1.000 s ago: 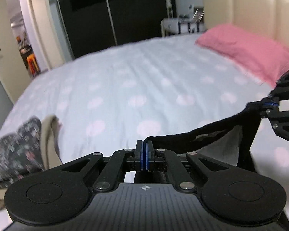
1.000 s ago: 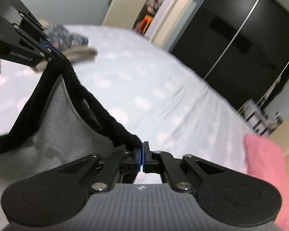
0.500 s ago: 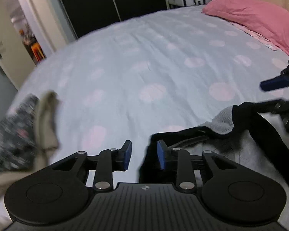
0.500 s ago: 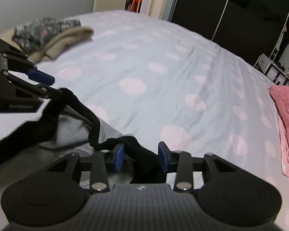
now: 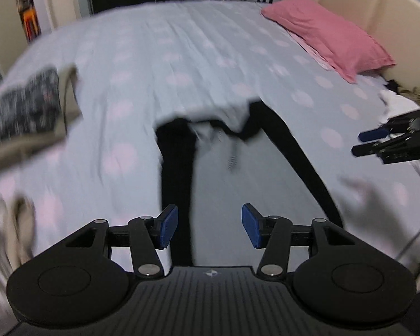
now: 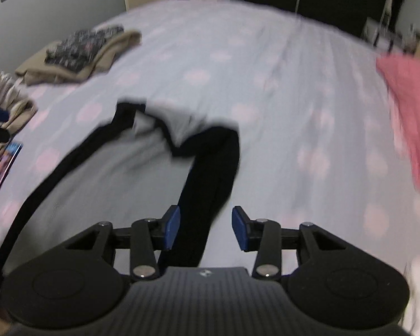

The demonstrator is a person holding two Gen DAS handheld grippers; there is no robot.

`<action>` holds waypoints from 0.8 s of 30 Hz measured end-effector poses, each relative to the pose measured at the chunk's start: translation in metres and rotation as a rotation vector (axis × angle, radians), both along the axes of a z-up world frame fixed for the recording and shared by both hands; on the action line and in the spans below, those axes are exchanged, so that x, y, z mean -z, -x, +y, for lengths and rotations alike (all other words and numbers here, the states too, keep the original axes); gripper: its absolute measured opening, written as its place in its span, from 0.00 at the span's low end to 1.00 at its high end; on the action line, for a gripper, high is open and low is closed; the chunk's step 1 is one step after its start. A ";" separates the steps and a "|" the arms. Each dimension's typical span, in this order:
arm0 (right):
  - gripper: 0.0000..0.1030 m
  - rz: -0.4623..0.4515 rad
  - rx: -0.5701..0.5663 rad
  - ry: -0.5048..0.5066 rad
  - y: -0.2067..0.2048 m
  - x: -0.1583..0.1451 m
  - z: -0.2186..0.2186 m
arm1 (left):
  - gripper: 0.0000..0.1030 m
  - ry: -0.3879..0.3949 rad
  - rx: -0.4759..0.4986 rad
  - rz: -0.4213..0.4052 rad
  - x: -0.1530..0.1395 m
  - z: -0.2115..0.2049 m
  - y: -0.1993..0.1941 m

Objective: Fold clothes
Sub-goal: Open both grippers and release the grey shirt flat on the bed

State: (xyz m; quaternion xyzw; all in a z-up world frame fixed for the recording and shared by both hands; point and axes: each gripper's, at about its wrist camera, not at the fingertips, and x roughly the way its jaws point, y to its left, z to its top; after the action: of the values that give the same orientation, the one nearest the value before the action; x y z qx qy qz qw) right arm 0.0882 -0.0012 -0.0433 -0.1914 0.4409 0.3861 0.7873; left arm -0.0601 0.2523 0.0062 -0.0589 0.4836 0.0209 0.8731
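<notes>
Both grippers have let go: the grey, black-trimmed garment (image 5: 238,168), pinched taut a second ago, is now lying on the dotted bedsheet (image 5: 159,56) at frame centre. The left gripper (image 5: 208,226) and right gripper (image 6: 205,228), jaws just opened, are tilting down, gripping nothing. Folded clothes (image 6: 78,53) are sitting upper left, pink pillow (image 5: 324,36) upper right.

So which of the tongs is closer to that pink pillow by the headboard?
Right. The right tongs hover on the side of the grey-and-black garment towards the pink pillow; the left tongs are on its far side.

No lettering, label or number is legible anywhere — all blurred.
</notes>
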 end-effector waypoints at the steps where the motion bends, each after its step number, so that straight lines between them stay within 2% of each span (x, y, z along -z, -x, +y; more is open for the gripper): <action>1: 0.44 0.034 0.002 0.018 0.010 0.006 -0.007 | 0.47 0.011 0.009 0.009 0.006 -0.006 0.008; 4: 0.44 0.132 -0.004 0.073 0.044 0.029 -0.021 | 0.48 0.031 0.034 0.033 0.027 -0.023 0.030; 7: 0.44 0.209 -0.038 0.118 0.082 0.057 -0.026 | 0.47 -0.009 0.038 0.047 0.055 -0.035 0.038; 10: 0.44 0.262 -0.066 0.137 0.111 0.082 -0.028 | 0.47 0.013 0.062 0.083 0.075 -0.040 0.041; 13: 0.43 0.279 -0.088 0.156 0.129 0.102 -0.029 | 0.47 0.009 0.084 0.088 0.078 -0.045 0.046; 15: 0.40 0.310 -0.055 0.148 0.131 0.114 -0.033 | 0.47 0.017 0.090 0.083 0.076 -0.047 0.049; 17: 0.32 0.318 -0.037 0.111 0.132 0.118 -0.034 | 0.47 0.026 0.095 0.066 0.071 -0.049 0.051; 20: 0.08 0.275 -0.058 0.109 0.140 0.118 -0.026 | 0.47 0.029 0.099 0.041 0.064 -0.050 0.051; 24: 0.07 0.209 -0.119 0.156 0.144 0.100 -0.022 | 0.48 0.029 0.102 0.050 0.066 -0.050 0.051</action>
State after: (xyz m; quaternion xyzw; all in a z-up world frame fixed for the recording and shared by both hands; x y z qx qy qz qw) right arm -0.0558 -0.0237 -0.1429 -0.2366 0.5370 0.4143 0.6957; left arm -0.1110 0.2025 -0.0601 -0.0462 0.5076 -0.0291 0.8598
